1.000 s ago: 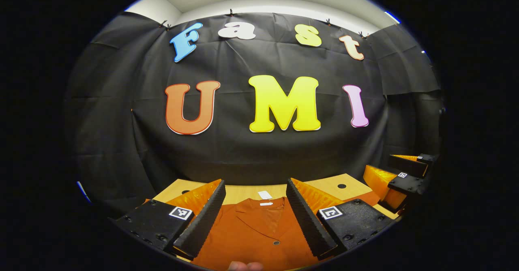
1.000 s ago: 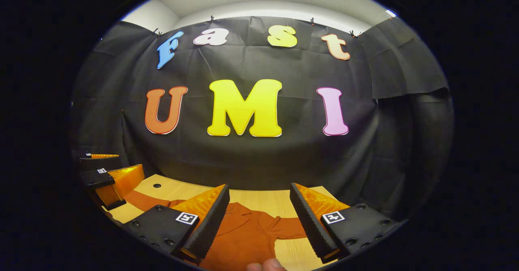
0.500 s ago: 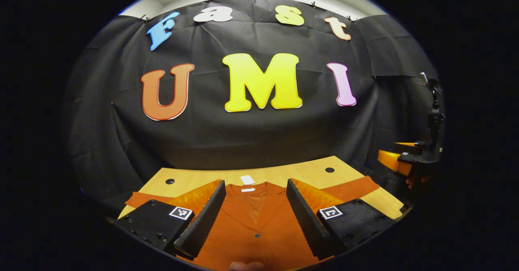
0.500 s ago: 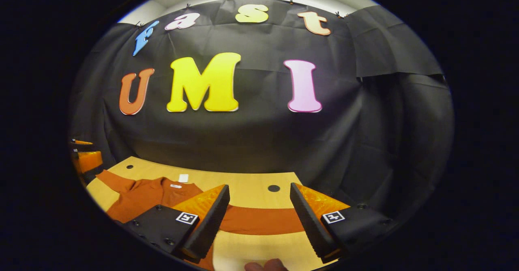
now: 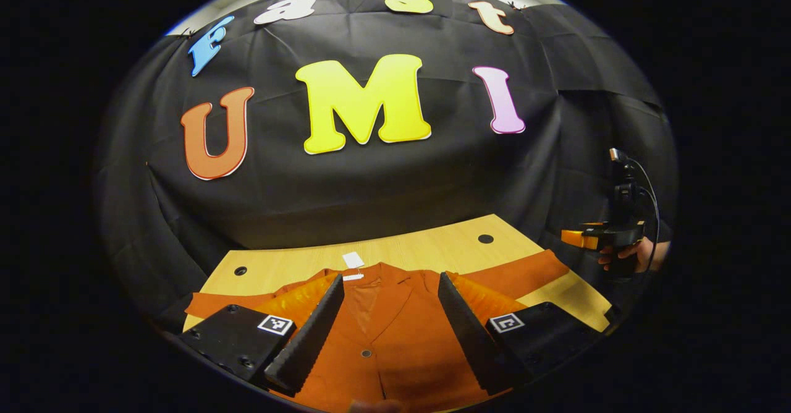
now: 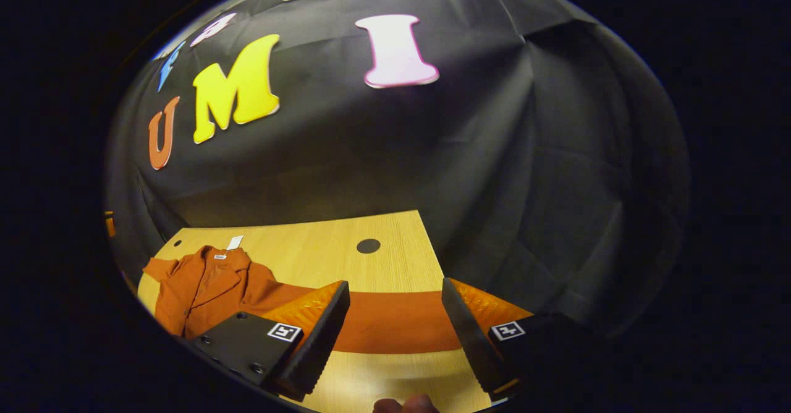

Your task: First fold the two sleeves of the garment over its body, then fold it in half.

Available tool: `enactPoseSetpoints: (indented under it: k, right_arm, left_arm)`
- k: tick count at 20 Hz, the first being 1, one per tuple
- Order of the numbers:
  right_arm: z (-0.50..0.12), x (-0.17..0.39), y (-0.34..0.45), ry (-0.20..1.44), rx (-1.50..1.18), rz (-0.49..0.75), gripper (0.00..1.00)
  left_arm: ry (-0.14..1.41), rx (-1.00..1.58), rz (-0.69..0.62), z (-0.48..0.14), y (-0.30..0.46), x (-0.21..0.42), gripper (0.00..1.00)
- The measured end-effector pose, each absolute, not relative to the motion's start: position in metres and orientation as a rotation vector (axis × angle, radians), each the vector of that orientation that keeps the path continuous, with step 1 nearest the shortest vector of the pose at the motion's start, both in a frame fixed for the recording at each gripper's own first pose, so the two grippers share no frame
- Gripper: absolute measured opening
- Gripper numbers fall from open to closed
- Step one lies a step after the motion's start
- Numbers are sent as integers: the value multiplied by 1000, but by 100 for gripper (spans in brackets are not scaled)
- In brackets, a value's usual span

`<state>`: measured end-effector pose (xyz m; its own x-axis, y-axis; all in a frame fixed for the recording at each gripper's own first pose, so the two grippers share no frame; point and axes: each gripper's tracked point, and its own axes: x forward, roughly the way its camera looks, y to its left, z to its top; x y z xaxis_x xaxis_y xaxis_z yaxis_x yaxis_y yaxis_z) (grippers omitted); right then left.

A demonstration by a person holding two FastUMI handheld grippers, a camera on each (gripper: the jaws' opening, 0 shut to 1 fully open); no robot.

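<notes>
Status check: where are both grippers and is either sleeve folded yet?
Left gripper open, over the garment's buttoned front. Right gripper open, over the right sleeve. Both sleeves spread flat on the table, unfolded. Nothing in the way.

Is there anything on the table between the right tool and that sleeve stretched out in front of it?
Nothing visible. The right tool is open, with the sleeve lying flat on the table straight across the gap between its fingers. The wood around the sleeve is bare apart from a dark hole farther back.
</notes>
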<state>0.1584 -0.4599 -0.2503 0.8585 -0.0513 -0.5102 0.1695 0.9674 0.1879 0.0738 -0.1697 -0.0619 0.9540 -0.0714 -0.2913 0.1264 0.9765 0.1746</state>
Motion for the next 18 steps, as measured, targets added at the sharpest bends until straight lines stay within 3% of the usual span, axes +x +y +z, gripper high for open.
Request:
enactPoseSetpoints:
  k: [7,15,18]
  right_arm:
    - [-354,196,-499,710,394,-113,94]
    - [-399,199,-493,792,565,-86,94]
    - [-399,202,-500,819,590,-124,88]
  left_arm:
    - [358,234,-43,-78,-166,81,99]
    - [413,251,-34,-91,-171,88,99]
    - [423,249,-33,-93,-171,87,99]
